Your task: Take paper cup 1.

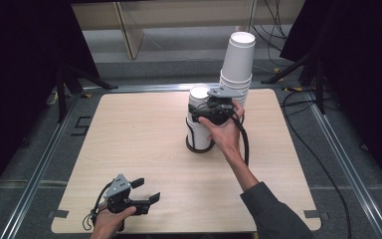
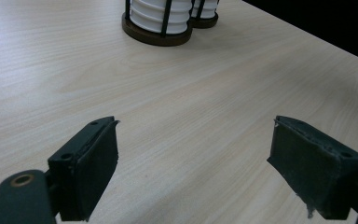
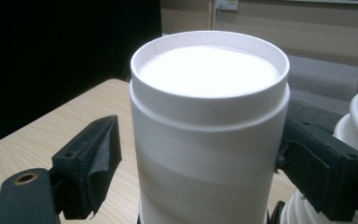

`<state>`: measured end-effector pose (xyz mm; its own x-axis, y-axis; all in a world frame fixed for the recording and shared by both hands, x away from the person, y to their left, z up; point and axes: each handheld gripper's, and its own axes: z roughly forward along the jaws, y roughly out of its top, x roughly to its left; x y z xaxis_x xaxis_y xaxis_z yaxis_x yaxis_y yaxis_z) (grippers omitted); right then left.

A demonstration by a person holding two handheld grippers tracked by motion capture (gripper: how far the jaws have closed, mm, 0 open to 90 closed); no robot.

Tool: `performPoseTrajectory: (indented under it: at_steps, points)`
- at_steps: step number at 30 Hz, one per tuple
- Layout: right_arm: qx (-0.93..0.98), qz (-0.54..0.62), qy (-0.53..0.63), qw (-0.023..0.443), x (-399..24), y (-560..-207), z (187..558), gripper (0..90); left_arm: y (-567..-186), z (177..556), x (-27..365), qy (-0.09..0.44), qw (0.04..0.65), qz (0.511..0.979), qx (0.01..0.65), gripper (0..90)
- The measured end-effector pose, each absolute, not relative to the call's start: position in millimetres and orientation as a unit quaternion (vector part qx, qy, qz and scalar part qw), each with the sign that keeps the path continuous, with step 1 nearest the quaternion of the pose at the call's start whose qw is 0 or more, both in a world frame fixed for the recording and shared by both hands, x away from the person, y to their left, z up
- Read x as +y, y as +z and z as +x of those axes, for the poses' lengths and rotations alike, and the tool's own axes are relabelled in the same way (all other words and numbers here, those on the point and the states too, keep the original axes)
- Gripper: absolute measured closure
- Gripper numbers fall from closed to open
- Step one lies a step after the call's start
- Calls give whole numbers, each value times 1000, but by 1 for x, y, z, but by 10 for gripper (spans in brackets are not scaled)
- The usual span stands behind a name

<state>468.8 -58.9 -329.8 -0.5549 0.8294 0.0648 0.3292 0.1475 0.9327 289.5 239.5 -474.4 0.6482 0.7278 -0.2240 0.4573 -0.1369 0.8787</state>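
Cup (image 3: 208,135) btwn right gripper (image 3: 200,154) jaws.

— What is being handled?
— A white paper cup (image 3: 209,126), upside down, its flat bottom facing up.
— Where does it sit?
— Upright atop a short stack of ribbed white cups (image 1: 199,130) in a dark round wire holder (image 1: 199,146), mid-bench, just beside a taller stack of white cups (image 1: 237,64).

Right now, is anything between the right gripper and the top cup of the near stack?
Nothing visible. The top cup already sits between the open jaws of the right gripper, with a gap at one jaw. The taller stack stands close outside the other jaw.
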Motion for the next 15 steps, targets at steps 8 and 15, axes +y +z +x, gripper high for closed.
performPoseTrajectory:
  at_steps: [8, 15]
  points:
    - [714, 414, 509, 245, -56, -332, 473, 158, -475, 290, 239, 129, 526, 741, 397, 146]
    - [707, 423, 513, 242, -53, -334, 475, 159, -475, 290, 239, 131, 527, 742, 393, 146]
